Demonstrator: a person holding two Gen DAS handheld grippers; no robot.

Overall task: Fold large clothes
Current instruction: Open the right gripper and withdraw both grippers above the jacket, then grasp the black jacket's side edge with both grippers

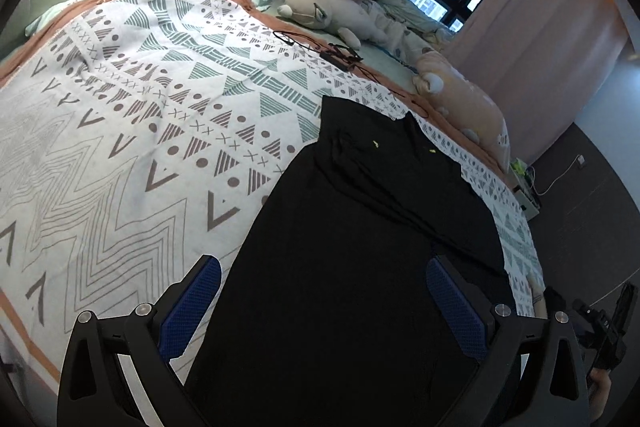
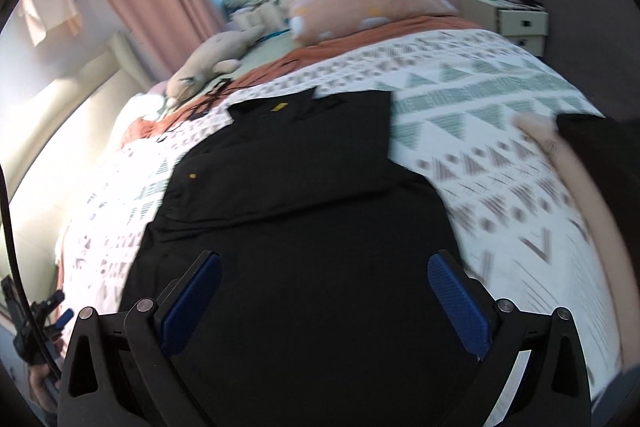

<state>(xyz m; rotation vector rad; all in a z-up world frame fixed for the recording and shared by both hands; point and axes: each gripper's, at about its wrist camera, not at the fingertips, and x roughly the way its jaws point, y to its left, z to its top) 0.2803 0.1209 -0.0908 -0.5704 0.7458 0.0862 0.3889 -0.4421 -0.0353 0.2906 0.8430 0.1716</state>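
Both tools, the left tool (image 1: 323, 297) and right tool (image 2: 324, 291), hang spread wide and empty over the near hem of a black shirt (image 1: 360, 227) lying on the patterned bed (image 1: 120, 147), its long axis running toward twelve o'clock.

i see the black garment (image 1: 352, 267) as matt, smooth cloth. the bedspread (image 1: 120, 131) under it looks like soft woven cotton with a printed pattern. my fingers (image 1: 190, 307) carry blue, rough-dimpled rubbery pads on matt black plastic, with shiny metal pins.
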